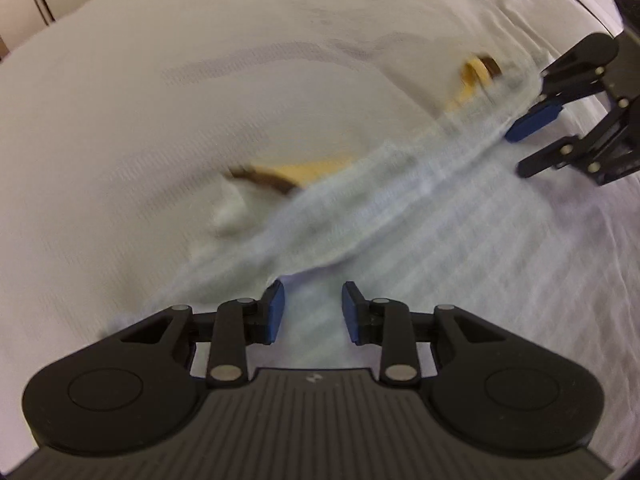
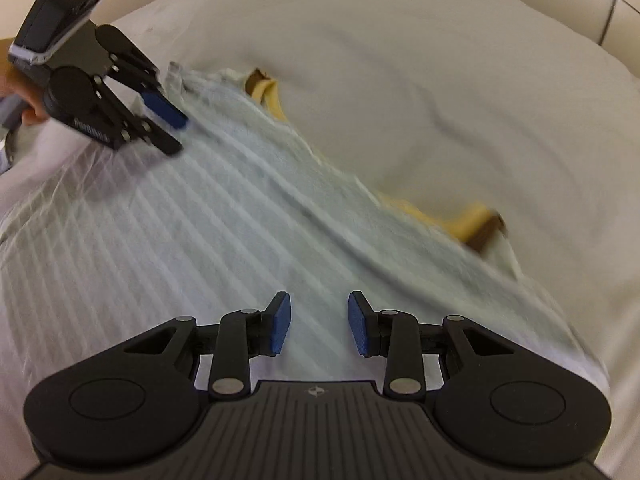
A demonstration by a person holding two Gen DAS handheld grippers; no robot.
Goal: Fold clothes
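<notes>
A: Where does the garment (image 2: pixel 248 208) lie?
B: Diagonally across the white sheet (image 2: pixel 440 80), edge running upper left to lower right.
A: Jaws?
B: Left gripper (image 1: pixel 313 309) and right gripper (image 2: pixel 319 320) both parted, empty; open sheet beyond.

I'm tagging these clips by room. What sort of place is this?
Probably a bedroom, though not certain. The work surface is a soft, rumpled white striped bedsheet rather than a hard table, a pale blue garment with yellow and brown trim is spread over it, and a light tiled wall or floor shows at the edge.
</notes>
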